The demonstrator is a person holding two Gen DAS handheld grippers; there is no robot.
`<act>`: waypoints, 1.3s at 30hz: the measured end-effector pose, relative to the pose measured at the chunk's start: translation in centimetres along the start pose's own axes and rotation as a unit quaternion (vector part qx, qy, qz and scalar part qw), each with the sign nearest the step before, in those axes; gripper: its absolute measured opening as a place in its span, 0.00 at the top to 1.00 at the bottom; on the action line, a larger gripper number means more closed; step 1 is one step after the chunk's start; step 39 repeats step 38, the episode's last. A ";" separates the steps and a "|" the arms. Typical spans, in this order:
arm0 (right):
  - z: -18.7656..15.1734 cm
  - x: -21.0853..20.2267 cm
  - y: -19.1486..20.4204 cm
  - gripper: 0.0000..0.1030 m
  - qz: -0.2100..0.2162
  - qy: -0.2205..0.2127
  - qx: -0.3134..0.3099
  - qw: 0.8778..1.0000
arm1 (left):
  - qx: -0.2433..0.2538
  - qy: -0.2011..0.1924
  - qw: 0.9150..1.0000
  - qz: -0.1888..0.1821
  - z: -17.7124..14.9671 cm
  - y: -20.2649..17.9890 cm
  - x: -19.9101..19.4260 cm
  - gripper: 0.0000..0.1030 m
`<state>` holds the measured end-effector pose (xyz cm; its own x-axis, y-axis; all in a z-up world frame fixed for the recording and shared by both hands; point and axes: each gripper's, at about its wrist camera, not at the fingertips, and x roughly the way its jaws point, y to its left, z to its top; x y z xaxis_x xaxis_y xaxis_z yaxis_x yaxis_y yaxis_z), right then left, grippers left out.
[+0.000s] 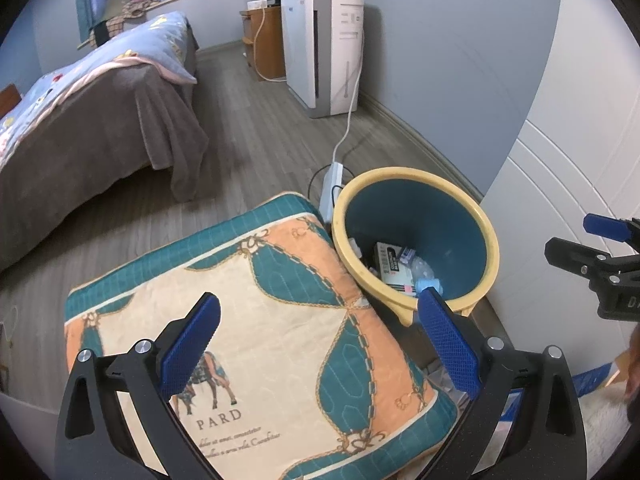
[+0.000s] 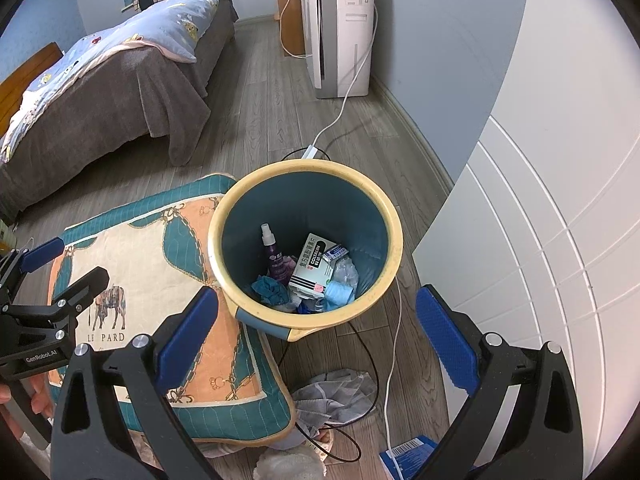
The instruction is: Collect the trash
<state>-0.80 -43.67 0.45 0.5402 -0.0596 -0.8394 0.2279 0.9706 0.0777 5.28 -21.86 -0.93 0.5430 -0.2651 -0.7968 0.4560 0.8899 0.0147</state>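
Crumpled grey wrapper (image 2: 340, 396) lies just below the bin (image 2: 394, 216) — nearest your right gripper (image 2: 316, 340) (both grippers released, empty).

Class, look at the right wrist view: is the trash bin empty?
No. The trash bin already holds a purple spray bottle, a white medicine box and crumpled blue scraps at its bottom.

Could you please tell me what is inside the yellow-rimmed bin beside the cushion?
The bin holds a purple spray bottle, a white medicine box, blue crumpled material, a teal cloth and clear plastic wrap. Anything beneath that pile is covered.
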 end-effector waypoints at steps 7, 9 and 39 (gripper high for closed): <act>-0.1 0.0 0.1 0.05 0.000 0.001 -0.002 1.000 | -0.001 0.000 1.000 0.000 0.0 -0.1 0.0 0.05; -0.1 0.0 0.1 0.05 0.000 0.002 -0.002 1.000 | 0.000 0.001 1.000 0.000 0.0 -0.2 0.0 0.05; 0.0 1.4 -1.5 0.05 -0.005 0.020 0.043 0.999 | 0.002 -0.002 1.000 0.003 0.2 1.4 -1.0 0.05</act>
